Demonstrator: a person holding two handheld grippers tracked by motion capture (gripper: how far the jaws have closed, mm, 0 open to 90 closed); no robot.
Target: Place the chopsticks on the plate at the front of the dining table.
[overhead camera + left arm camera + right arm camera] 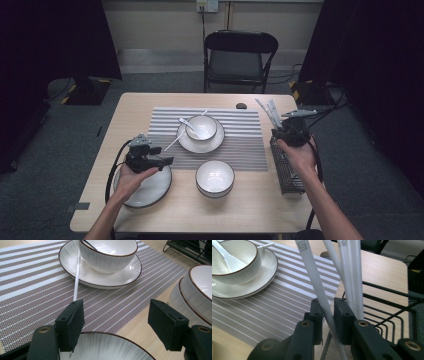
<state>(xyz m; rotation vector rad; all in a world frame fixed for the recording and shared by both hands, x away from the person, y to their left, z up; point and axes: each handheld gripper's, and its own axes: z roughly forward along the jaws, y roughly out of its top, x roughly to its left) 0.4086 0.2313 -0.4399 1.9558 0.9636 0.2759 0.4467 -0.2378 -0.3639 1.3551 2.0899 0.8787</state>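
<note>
At the right edge of the worktop (250, 210), the right gripper (327, 315) had its jaws pinched on a white chopstick (312, 272) that stood with others in the black wire rack (286, 172). The left gripper (115, 325) hung wide open and empty over the near-left plate (150, 192), beside the striped mat (240, 145).

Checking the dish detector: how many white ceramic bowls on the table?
2. One white ceramic bowl sits on a white saucer plate on the striped placemat; another white bowl stands on bare wood nearer the person.
</note>
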